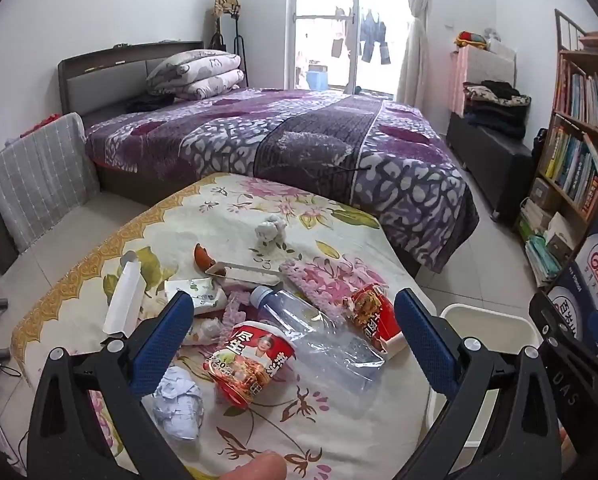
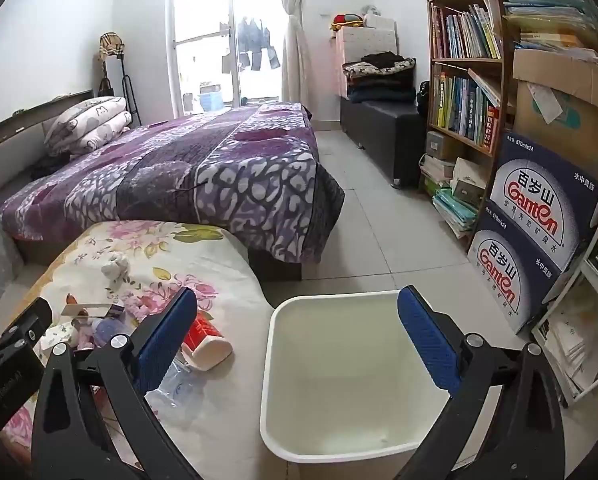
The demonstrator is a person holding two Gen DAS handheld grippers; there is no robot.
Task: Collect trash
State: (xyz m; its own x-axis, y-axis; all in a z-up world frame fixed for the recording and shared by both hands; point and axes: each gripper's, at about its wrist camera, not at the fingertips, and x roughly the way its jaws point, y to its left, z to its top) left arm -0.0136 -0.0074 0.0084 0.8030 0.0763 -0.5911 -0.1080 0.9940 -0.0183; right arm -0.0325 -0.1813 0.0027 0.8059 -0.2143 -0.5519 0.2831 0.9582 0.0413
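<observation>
Trash lies on a floral-clothed table (image 1: 259, 432): a red noodle cup (image 1: 251, 364) on its side, a clear crushed plastic bottle (image 1: 319, 344), a second red cup (image 1: 373, 312), crumpled paper (image 1: 179, 404), a tissue wad (image 1: 270, 231) and a white carton (image 1: 125, 300). My left gripper (image 1: 295, 344) is open, above the cup and bottle, holding nothing. My right gripper (image 2: 299, 340) is open and empty above the white bin (image 2: 339, 384), which stands beside the table's right edge. The second red cup (image 2: 207, 340) shows left of the bin.
A bed with a purple quilt (image 1: 299, 140) stands behind the table. A bookshelf (image 2: 467, 80) and stacked water cartons (image 2: 535, 240) line the right wall. A dark bench (image 2: 383, 128) with folded clothes is farther back. Tiled floor (image 2: 379, 220) lies between bed and shelf.
</observation>
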